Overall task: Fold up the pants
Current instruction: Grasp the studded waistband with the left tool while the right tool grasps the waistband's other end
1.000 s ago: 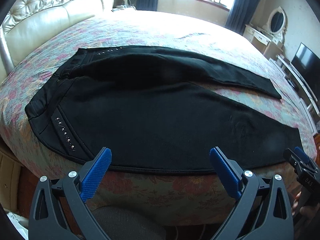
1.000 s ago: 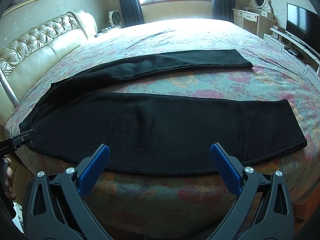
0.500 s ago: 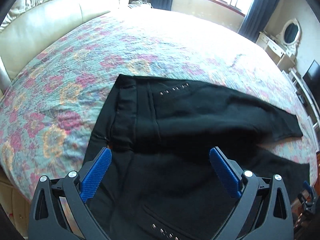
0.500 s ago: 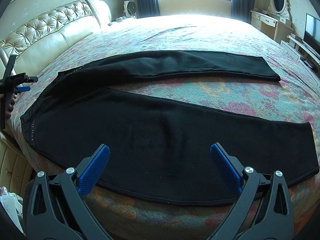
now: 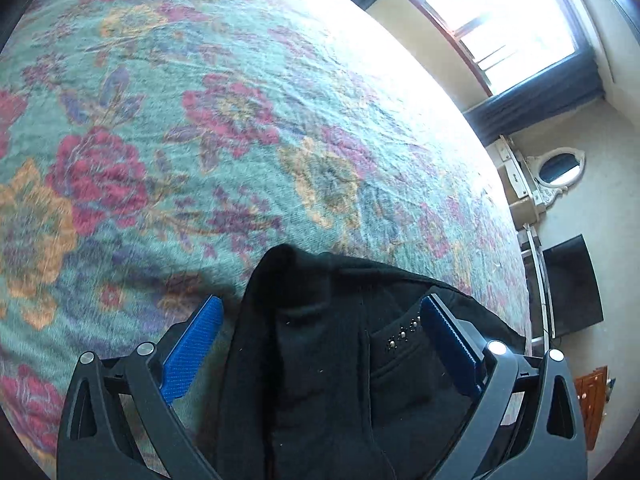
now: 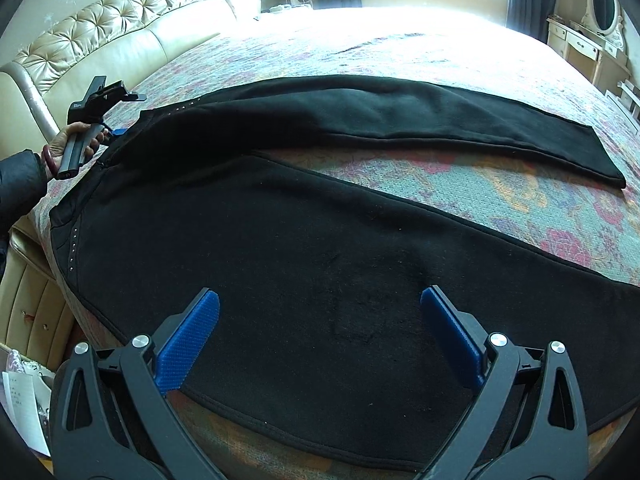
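Observation:
Black pants (image 6: 320, 240) lie spread on the flowered bed, legs apart, waist at the left with small studs. In the left wrist view the far waist corner (image 5: 320, 320) sits between the wide-apart blue fingers of my left gripper (image 5: 320, 344), which is open and low over it. The right wrist view shows that same left gripper (image 6: 116, 98) held by a hand at the waist's far corner. My right gripper (image 6: 320, 340) hovers open over the near leg, close to the bed's front edge, holding nothing.
The flowered bedspread (image 5: 200, 140) stretches away past the waist. A cream tufted headboard (image 6: 120, 28) rises at the left. A dresser with an oval mirror (image 6: 600, 8) and a dark TV (image 5: 572, 284) stand at the right. Papers (image 6: 24, 404) lie low left.
My left gripper has swung from the near waist side across to the far waist corner and dropped low over it. My right gripper has moved forward over the near leg. Both stayed open.

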{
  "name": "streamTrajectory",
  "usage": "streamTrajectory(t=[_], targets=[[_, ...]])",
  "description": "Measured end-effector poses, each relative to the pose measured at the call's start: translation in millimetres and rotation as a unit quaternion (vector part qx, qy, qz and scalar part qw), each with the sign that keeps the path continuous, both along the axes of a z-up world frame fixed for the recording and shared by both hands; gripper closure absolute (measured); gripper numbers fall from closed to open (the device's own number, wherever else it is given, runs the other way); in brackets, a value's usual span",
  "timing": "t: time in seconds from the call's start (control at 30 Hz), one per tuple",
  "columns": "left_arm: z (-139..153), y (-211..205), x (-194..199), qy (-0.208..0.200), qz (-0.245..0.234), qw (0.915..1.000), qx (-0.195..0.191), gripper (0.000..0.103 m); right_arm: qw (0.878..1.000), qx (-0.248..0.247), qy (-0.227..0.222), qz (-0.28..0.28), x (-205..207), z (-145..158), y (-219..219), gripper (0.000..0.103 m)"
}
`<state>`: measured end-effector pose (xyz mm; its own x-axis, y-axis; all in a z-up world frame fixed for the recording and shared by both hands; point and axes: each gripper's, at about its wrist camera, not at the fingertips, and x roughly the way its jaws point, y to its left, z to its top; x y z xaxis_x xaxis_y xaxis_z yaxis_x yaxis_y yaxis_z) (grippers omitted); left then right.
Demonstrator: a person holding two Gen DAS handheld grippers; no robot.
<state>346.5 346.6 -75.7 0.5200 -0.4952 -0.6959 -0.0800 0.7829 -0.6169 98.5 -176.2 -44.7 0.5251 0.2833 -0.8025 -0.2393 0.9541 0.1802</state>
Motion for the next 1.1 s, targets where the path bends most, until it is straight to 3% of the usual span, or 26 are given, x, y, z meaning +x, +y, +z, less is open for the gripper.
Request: streamTrajectory(t=[0.07, 0.17, 0.3, 0.4, 0.47, 0.5, 0.53, 0.57, 0.67, 0.77, 0.93, 1.03, 1.1], targets=[[4, -8, 4, -0.024, -0.042, 0.9986, -0.022, 0.005, 1.000, 0.005, 0.005, 0.006, 5, -4, 2, 0.002], [-9, -20, 10, 0.002, -0.084, 0.9963, -0.019, 0.005, 0.999, 0.023, 0.015, 0.025, 14, -7, 3, 0.002], [-12, -17, 11, -0.003, -0.080, 0.9966, -0.022, 0.005, 0.998, 0.048, -0.001, 0.048, 28, 7, -2, 0.002], [-9, -21, 10, -0.005, -0.101, 0.9948, 0.000, 0.005, 0.996, 0.064, -0.020, 0.065, 46, 23, -10, 0.002], [-8, -24, 14, 0.001, -0.083, 0.9965, 0.011, 0.006, 0.994, 0.074, -0.026, 0.078, 66, 31, -16, 0.002], [-7, -29, 14, -0.003, -0.078, 0.9965, 0.031, 0.024, 0.993, 0.073, -0.029, 0.083, 79, 33, -19, 0.002], [-7, -33, 16, -0.001, -0.079, 0.9944, 0.070, 0.081, 0.993, 0.070, -0.031, 0.088, 92, 36, -22, 0.002], [-11, -37, 17, 0.016, -0.077, 0.9900, 0.117, 0.090, 0.992, 0.069, -0.034, 0.101, 108, 40, -24, 0.002], [-13, -34, 17, 0.016, -0.066, 0.9932, 0.095, 0.090, 0.987, 0.022, -0.061, 0.144, 162, 47, -20, 0.002], [-14, -31, 18, 0.025, -0.058, 0.9944, 0.084, 0.090, 0.976, -0.061, -0.072, 0.196, 224, 43, -3, 0.002], [-14, -35, 21, 0.024, -0.058, 0.9936, 0.094, 0.090, 0.955, -0.133, -0.002, 0.265, 309, 8, 24, 0.002], [-15, -35, 20, 0.016, -0.060, 0.9935, 0.095, 0.090, 0.942, -0.160, 0.017, 0.294, 329, -9, 34, 0.002], [-17, -34, 17, 0.008, -0.059, 0.9941, 0.091, 0.089, 0.940, -0.156, 0.037, 0.301, 339, -19, 36, 0.002]])
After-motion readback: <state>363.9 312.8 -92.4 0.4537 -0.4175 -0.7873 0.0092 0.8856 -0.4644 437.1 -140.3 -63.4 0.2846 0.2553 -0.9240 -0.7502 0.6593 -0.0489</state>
